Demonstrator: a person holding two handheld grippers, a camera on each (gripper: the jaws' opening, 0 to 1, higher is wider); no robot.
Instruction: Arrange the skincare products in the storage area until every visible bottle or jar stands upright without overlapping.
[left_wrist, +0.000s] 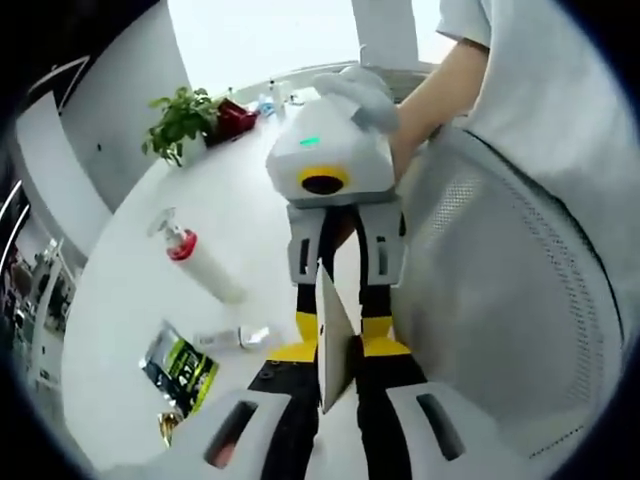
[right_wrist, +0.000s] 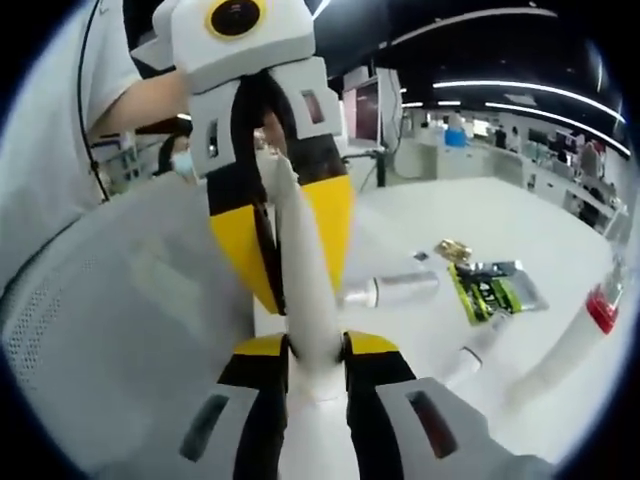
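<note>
Right gripper view: a white soft plastic tube (right_wrist: 305, 290), long and tapering, sits clamped between the jaws of the right claw (right_wrist: 315, 375) at its broad end and runs straight out ahead to the left claw (right_wrist: 285, 215), whose yellow-tipped jaws close on its upper part. Left gripper view gives the same from the other end: the tube's flat crimped end (left_wrist: 335, 345) is edge-on between the left claw (left_wrist: 335, 400) jaws, w/ the right claw (left_wrist: 338, 345) opposite, gripping it too. So both claws are narrow, each holding the one tube, which hangs in the air, off the white surface (right_wrist: 480, 215).

Step in hand, as I judge it: two-claw handover or re-grip of the tube before standing it up. Next move prob. calls for one claw to let go, the other to turn the tube cap-down and set it on a free patch.

Beyond the right claw and to its right lie a silver tube (right_wrist: 395, 290), flat; a green-black sachet (right_wrist: 495, 285); a small gold item (right_wrist: 453, 248); and a white pump bottle with red collar (right_wrist: 585, 335), on its side. All yet to stand. A grey mesh chair back (right_wrist: 120, 320) is close on the left.
</note>
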